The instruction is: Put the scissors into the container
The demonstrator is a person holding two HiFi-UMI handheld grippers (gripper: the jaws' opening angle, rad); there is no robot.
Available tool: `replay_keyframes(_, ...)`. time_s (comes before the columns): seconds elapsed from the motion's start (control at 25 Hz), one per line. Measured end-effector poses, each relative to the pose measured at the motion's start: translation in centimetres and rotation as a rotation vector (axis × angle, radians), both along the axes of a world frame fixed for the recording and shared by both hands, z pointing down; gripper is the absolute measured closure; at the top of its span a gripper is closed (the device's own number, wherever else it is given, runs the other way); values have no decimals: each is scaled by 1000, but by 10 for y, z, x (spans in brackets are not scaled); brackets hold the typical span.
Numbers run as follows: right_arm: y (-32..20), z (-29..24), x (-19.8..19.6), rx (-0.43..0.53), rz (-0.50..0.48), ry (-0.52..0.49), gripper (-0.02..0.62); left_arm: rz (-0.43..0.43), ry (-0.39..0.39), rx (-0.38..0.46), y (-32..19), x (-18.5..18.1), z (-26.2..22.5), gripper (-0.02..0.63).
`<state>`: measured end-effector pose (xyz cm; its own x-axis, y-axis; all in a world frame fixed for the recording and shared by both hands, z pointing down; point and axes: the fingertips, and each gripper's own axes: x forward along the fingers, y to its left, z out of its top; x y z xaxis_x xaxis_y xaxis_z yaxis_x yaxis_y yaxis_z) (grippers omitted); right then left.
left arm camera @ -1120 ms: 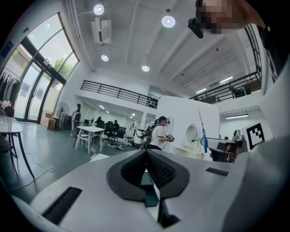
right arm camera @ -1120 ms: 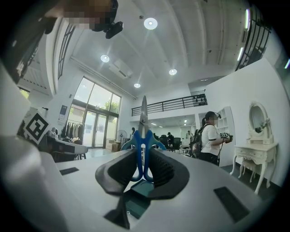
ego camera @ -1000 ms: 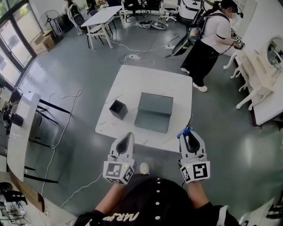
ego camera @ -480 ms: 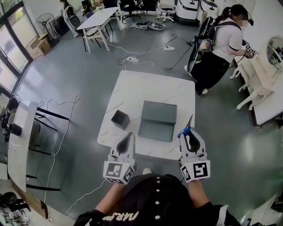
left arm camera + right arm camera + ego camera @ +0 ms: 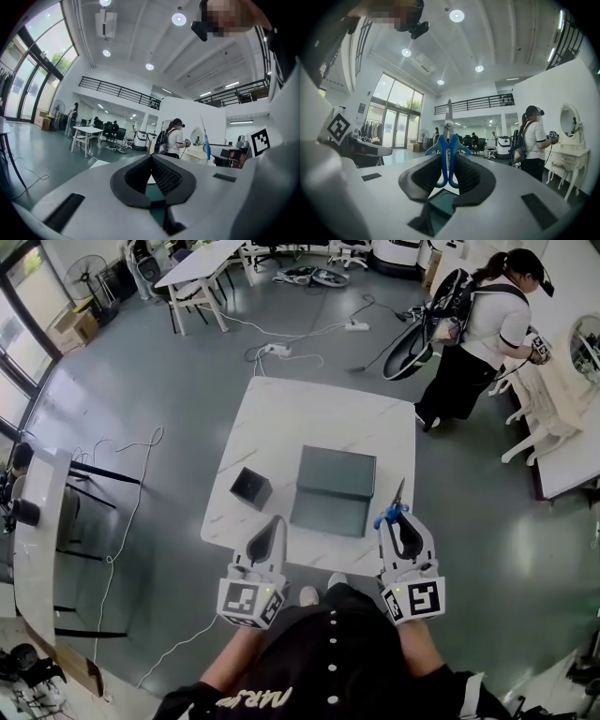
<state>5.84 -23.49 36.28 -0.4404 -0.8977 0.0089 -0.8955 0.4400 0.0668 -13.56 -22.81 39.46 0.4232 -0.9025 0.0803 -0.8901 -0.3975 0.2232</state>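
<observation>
1. Near the front edge of the white marble-patterned surface, both claws point level and away from the person holding them, each with a marker cube at its back.
2. The right claw pinches the scissors by their blue handles; in the right gripper view the two handle loops sit squeezed between the ribbed pads of the right claw.
3. The scissors have their blades closed, and the metal tip rises up and forward past the claw's tips.
4. From the head view the scissors sit over the near right part of the surface, just beside the near right corner of the grey box.
5. The left claw has its jaws pressed together at the tips with nothing between them, as the left gripper view shows.
6. A small black container, open at the top, stands on the surface left of the grey box, apart from it and well apart from the scissors.
7. Beyond the surface, at the far right, a person in a white top stands by white furniture.
</observation>
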Motion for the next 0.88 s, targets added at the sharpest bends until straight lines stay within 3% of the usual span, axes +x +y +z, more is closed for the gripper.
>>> replay_keyframes(0.48,-24,10,12,-25,-103,127,499,30,-6,27,-10,36,-13,580)
replay_keyframes(0.68,-33,24,10,-46,-147,162,499,-2,-12,-6,-5,34,-3,580)
replay_keyframes(0.88,-47,59,-1,-116,-221,276,499,-28,-6,-41,7,28,8,580)
